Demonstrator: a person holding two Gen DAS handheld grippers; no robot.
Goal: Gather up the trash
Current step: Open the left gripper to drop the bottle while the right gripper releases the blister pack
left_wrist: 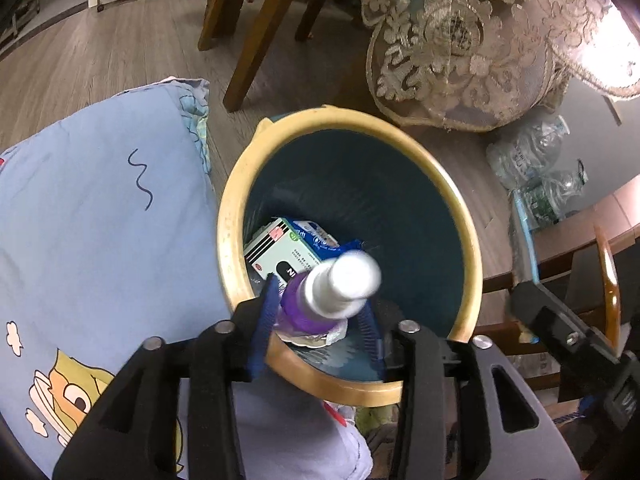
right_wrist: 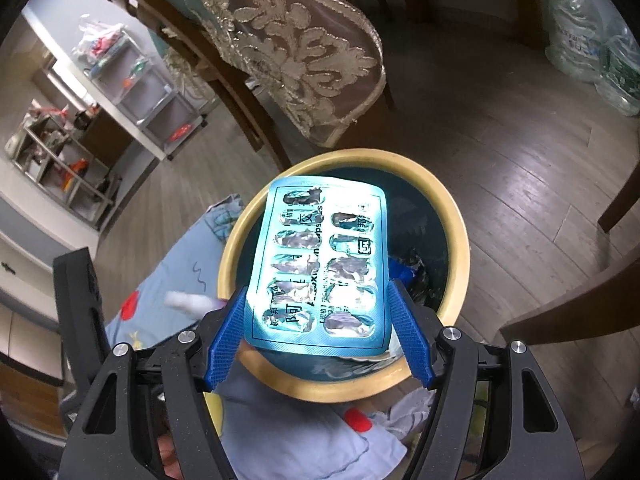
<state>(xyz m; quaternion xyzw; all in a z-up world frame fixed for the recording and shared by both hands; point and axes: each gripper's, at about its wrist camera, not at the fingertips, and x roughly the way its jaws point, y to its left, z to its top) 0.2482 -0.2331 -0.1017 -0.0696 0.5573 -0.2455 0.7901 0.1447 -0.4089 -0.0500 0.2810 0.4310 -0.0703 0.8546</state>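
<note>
Left wrist view shows the left claw (left_wrist: 316, 320) clenched on a purple spray bottle (left_wrist: 328, 292) above the bin (left_wrist: 460, 216), which already holds a box (left_wrist: 280, 252), while the right claw (right_wrist: 318, 320) grips an emptied blister pack (right_wrist: 320, 264); neither is dropped yet.

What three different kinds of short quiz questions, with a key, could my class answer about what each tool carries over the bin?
1. True or false: the left tool grips a purple bottle with a white cap.
2. Multiple choice: the light blue foil blister pack in the right tool is held (A) over the open, dark, round waste bin with a yellow rim, (B) flat on the floor, (C) under the blue cartoon-print cushion.
3. Short answer: what lies inside the bin, beside the blue wrapper?

Key
1. True.
2. A.
3. A white printed carton with black stripes.
</note>
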